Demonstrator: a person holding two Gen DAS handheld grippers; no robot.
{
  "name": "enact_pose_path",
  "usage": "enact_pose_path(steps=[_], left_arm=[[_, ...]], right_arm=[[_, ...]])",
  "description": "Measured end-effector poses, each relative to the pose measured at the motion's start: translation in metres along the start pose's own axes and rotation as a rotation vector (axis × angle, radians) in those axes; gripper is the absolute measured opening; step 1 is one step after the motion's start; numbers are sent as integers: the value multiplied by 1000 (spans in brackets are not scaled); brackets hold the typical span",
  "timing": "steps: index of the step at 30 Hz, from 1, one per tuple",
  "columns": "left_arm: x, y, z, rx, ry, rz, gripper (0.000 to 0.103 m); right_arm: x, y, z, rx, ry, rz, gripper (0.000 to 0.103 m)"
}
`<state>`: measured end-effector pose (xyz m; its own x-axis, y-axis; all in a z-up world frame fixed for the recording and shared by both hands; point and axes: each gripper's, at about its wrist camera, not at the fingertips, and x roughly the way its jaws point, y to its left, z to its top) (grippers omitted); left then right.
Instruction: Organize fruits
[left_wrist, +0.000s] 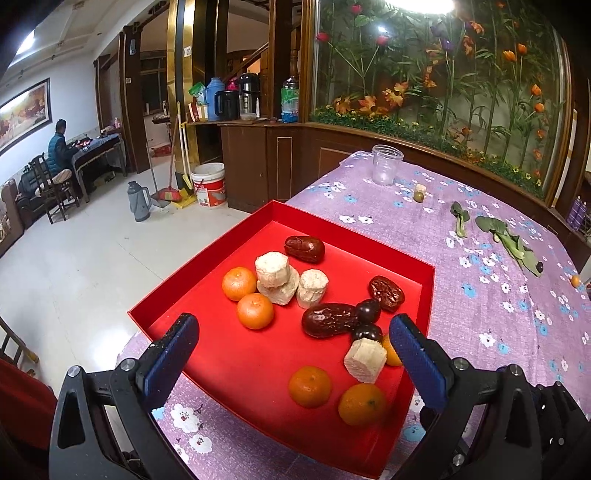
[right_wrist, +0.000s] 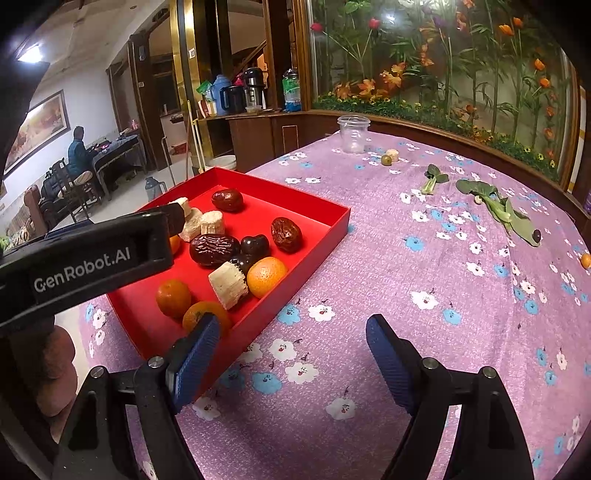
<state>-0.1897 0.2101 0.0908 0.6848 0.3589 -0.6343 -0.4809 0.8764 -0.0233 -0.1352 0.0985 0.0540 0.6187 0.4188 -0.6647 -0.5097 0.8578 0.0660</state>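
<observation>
A red tray (left_wrist: 207, 284) (right_wrist: 332, 225) sits on the purple flowered tablecloth. It holds several small oranges (left_wrist: 255, 311) (right_wrist: 266, 276), red dates (left_wrist: 328, 319) (right_wrist: 214, 249), pale cut chunks (left_wrist: 272, 268) (right_wrist: 228, 284) and dark round fruits (left_wrist: 368, 309) (right_wrist: 255, 245). My left gripper (left_wrist: 291, 332) is open and empty, hovering over the tray's near half; its body crosses the right wrist view (right_wrist: 85, 264). My right gripper (right_wrist: 291, 332) is open and empty over the cloth just right of the tray. Loose on the cloth are a green fruit (right_wrist: 386, 160), a pale chunk (right_wrist: 393, 154), a dark fruit (right_wrist: 536, 235) and an orange (right_wrist: 586, 260).
A clear plastic cup (right_wrist: 354, 133) (left_wrist: 385, 164) stands at the table's far side. Two leafy greens (right_wrist: 495, 206) (left_wrist: 508, 243) lie far right. A glass flower display wall runs behind the table. The floor drops off left of the tray.
</observation>
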Motion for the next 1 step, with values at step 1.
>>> enact_pose_path(steps=[1], left_arm=[[-1, -1, 1, 2, 1, 3, 103]], right_arm=[[-2, -3, 1, 7, -2, -3, 86]])
